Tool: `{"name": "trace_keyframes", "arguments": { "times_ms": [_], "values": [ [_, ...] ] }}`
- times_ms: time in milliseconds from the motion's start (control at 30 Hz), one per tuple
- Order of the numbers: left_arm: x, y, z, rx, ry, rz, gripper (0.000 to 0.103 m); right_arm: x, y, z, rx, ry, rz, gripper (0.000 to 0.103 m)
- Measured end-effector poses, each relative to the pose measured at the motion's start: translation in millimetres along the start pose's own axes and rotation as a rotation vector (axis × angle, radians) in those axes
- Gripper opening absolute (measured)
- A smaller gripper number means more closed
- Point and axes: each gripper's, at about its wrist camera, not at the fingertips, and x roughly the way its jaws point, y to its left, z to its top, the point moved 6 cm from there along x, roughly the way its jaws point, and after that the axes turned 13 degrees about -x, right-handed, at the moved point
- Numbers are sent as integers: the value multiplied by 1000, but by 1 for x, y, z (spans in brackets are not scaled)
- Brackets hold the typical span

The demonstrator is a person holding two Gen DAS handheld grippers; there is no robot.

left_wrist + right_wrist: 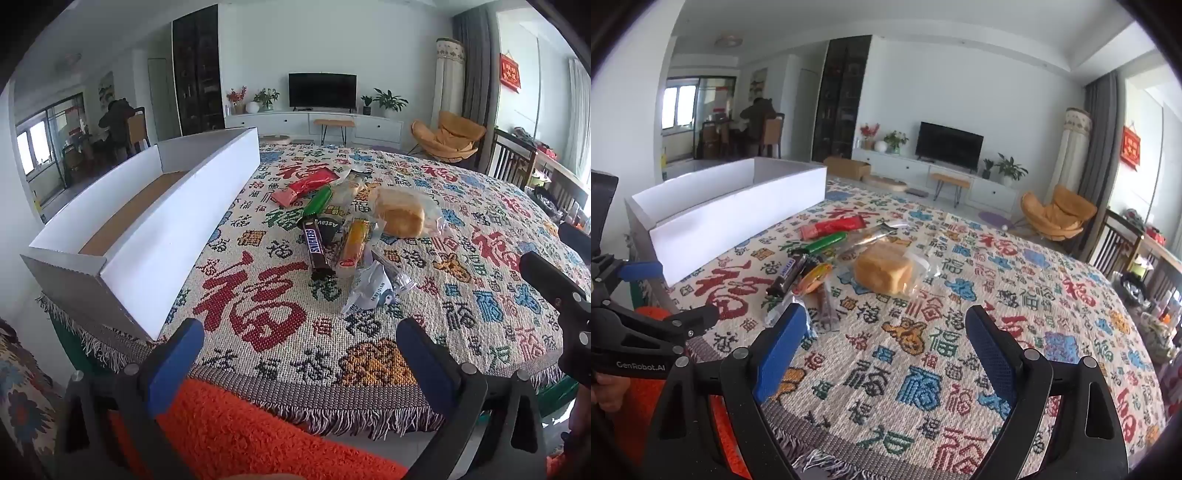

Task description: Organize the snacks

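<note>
We hold the left gripper (pixel 299 354) and right gripper (pixel 886 349) over the bench's near edge, jaws wide open and empty; snacks (pixel 347 229) lie mid-bench beside the white box (pixel 147 236).

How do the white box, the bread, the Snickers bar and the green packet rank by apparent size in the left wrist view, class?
1. White box, by far the largest.
2. Bread.
3. Snickers bar.
4. Green packet, close to the Snickers bar and farther back, so that pair is unsure.

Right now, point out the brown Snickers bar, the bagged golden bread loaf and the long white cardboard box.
Brown Snickers bar (pixel 317 246), left wrist view, label.
Bagged golden bread loaf (pixel 883 272), right wrist view, crust.
Long white cardboard box (pixel 177 221), left wrist view, side wall.
</note>
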Motion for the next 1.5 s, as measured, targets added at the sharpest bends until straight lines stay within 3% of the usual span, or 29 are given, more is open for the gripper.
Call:
{"name": "trace_keyframes", "arguments": {
  "times_ms": [667,1500],
  "values": [
    [13,-2,-9,8,62,-1,103,2,2,0,0,9,6,90],
    [18,0,-14,0,82,-10,103,8,6,-4,-2,25,25,90]
  ]
}}
